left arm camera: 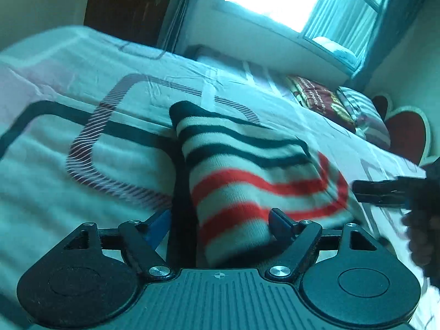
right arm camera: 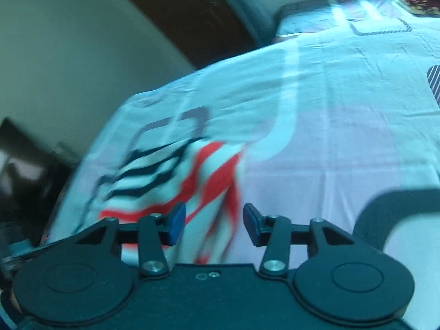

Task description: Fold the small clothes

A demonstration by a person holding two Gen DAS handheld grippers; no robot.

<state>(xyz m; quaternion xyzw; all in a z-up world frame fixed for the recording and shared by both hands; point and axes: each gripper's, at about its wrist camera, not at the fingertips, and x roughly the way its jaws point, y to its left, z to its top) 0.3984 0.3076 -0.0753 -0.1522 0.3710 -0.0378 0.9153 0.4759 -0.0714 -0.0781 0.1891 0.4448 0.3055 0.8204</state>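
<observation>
Behind left tongs, striped garment's hem hidden

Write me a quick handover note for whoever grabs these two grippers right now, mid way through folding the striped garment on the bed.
Left gripper: jaws spread wide, the striped garment lies between them, not pinched as far as the blurred view shows.
Right gripper: jaws apart, over the garment's red-striped end, pads not pressing on it.
Garment: lies on the bed sheet near its edge, bunched and doubled over, black stripes at the far end, red ones near the grippers.
Done: it seems partly folded; nothing is held.
Left: check the fold, flatten it and finish. No other small clothes show in either view.
</observation>
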